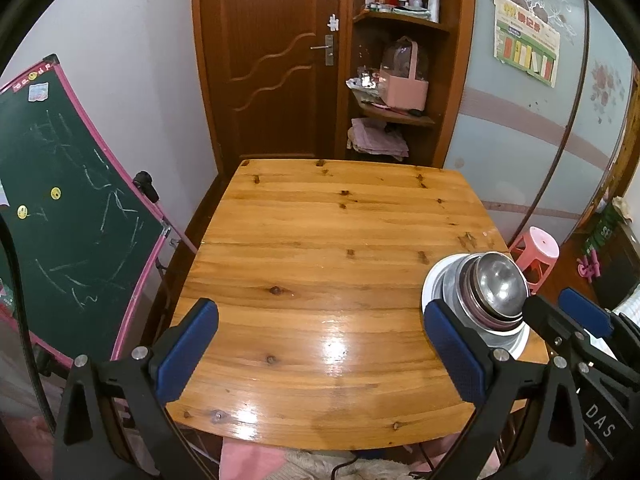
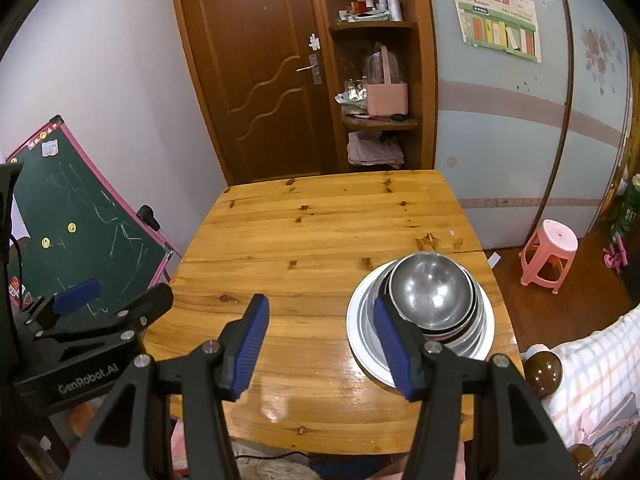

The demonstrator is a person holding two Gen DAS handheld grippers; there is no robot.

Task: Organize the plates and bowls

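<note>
A stack of upturned steel bowls (image 2: 432, 296) rests on a white plate (image 2: 360, 344) near the right edge of the wooden table (image 2: 312, 232). In the left wrist view the same bowl stack (image 1: 494, 288) and plate (image 1: 430, 284) sit at the right. My left gripper (image 1: 320, 344) hovers over the near middle of the table, open, with nothing between its blue pads. My right gripper (image 2: 322, 340) is open too, its right pad in front of the plate's near left rim, holding nothing. Each gripper shows at the edge of the other's view.
A green chalkboard (image 1: 72, 216) with a pink frame leans left of the table. A brown door (image 1: 276, 64) and cluttered shelves (image 1: 396, 80) stand behind it. A pink stool (image 2: 550, 252) is on the floor at right. Checked fabric (image 2: 592, 364) lies near right.
</note>
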